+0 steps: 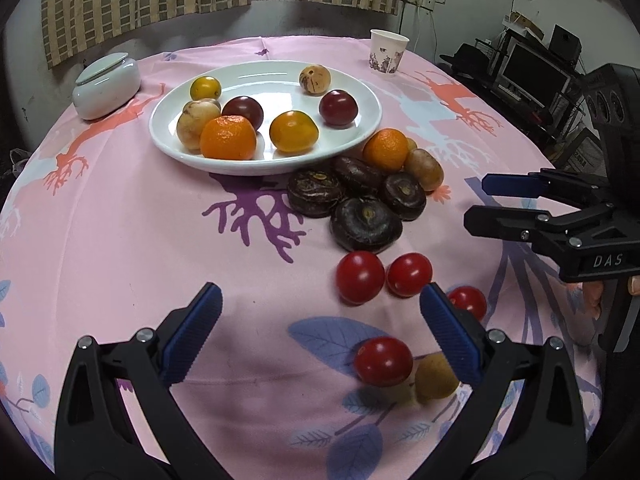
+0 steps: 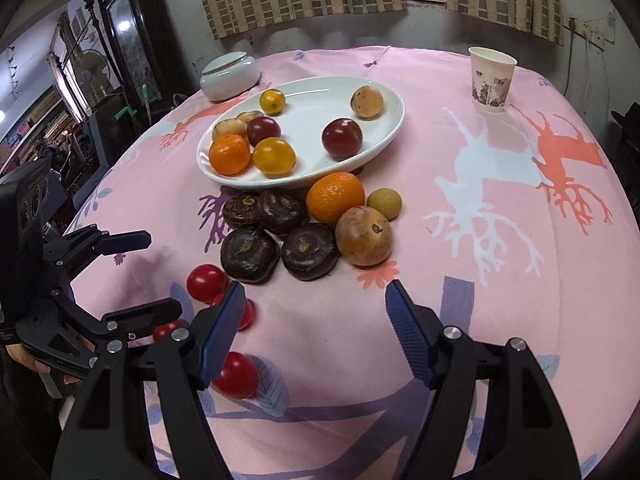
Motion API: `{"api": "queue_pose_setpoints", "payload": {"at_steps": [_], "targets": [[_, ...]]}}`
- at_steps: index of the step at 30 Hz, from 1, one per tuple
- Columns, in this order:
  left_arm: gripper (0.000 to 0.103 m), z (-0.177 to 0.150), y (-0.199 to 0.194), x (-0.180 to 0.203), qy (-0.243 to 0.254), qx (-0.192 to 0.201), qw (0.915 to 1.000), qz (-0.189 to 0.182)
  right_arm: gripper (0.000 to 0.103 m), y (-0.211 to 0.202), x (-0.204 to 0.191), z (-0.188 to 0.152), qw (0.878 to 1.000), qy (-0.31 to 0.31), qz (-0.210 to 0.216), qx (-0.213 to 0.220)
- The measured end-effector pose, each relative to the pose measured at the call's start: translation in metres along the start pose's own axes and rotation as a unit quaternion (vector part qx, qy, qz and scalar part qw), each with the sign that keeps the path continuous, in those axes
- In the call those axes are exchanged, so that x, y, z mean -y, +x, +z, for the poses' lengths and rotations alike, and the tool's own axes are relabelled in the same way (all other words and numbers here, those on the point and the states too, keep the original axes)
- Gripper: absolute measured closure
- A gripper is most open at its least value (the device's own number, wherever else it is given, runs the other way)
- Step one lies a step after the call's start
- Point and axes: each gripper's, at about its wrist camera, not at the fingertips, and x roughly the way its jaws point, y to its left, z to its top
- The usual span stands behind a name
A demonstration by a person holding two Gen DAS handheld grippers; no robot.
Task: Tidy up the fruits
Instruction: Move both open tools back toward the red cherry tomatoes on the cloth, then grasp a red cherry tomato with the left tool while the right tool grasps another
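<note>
A white plate (image 1: 272, 84) (image 2: 320, 96) at the back of the pink cloth holds a mandarin (image 1: 228, 138), yellow, dark-red and brown fruits. In front of it lie several dark water chestnuts (image 1: 366, 224) (image 2: 250, 256), a second mandarin (image 2: 335, 197), a brown fruit (image 2: 363, 236) and several red cherry tomatoes (image 1: 360, 277) (image 2: 206, 282). My left gripper (image 1: 320, 320) (image 2: 162, 272) hangs open above the cloth; one tomato (image 1: 383, 361) lies under its gap, untouched. My right gripper (image 2: 316, 292) (image 1: 478, 200) is open too, just short of the water chestnuts, gripping nothing.
A white lidded jar (image 1: 106, 86) (image 2: 230, 74) stands back left of the plate. A paper cup (image 1: 387, 52) (image 2: 491, 80) stands at the back right. A small tan fruit (image 1: 435, 376) lies beside the near tomato. The round table's edge drops away on all sides.
</note>
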Motion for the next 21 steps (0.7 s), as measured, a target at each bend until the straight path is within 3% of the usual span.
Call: {"api": "queue_pose_setpoints", "payload": {"at_steps": [7, 13, 21], "targets": [[0.002, -0.012, 0.004, 0.009, 0.010, -0.021, 0.9997, 0.007, 0.030, -0.005, -0.012, -0.001, 1.000, -0.023, -0.002, 0.005], [0.002, -0.023, 0.004, 0.006, -0.012, -0.045, 0.9988, 0.016, 0.030, -0.007, -0.014, -0.001, 1.000, -0.025, 0.002, 0.003], [0.003, -0.032, -0.008, -0.006, -0.025, -0.031, 0.9989, 0.026, 0.030, -0.019, -0.035, -0.005, 0.998, -0.060, 0.026, 0.016]]}}
